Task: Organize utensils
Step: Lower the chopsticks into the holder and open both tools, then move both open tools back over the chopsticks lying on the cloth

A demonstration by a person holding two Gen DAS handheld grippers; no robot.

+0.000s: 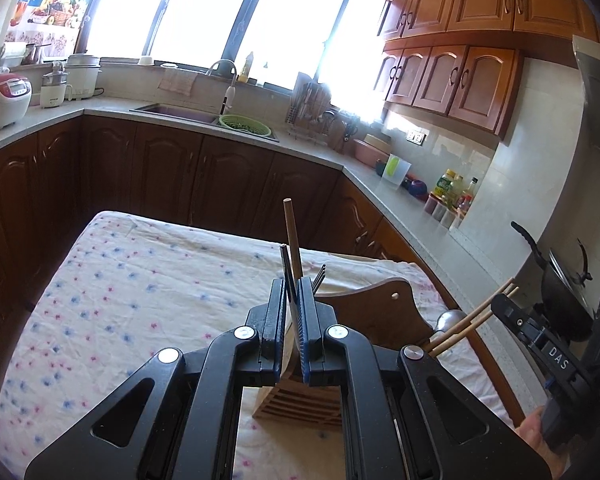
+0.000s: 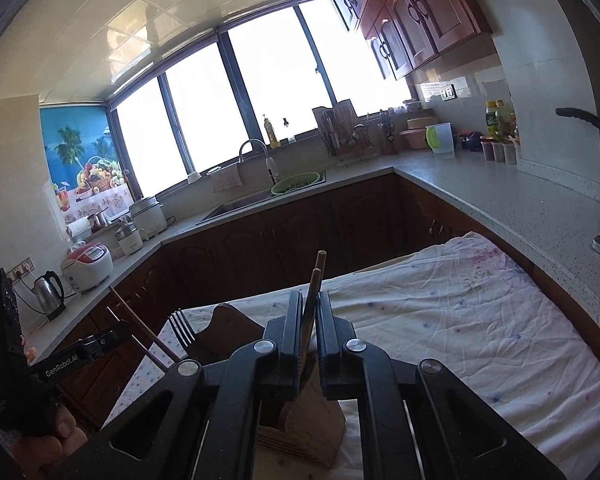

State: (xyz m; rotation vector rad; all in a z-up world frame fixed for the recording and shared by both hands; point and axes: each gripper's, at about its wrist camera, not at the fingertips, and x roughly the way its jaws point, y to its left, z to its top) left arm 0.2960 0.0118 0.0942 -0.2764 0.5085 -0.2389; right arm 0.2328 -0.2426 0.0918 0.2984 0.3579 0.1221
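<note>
— So why is the cloth-covered table (image 1: 112,300) bare except right under the claws?
— Likely because everything belongs in the wooden utensil holder (image 1: 296,404), which stands directly below and just ahead of both claws (its slatted base shows between the arms).
— And what's the left gripper (image 1: 291,300) doing?
— It's pressed together on a pair of chopsticks (image 1: 289,240), one pale, one dark, held nearly upright so the lower ends can drop into a slot, I'd judge.
— The right gripper (image 2: 310,312)?
— Same: pinching two wooden chopsticks (image 2: 315,284), tips poking up past its fingertips.
— Anything already stowed?
— A fork (image 2: 182,330) stands in the holder, just left of the right claw, tines up.
</note>
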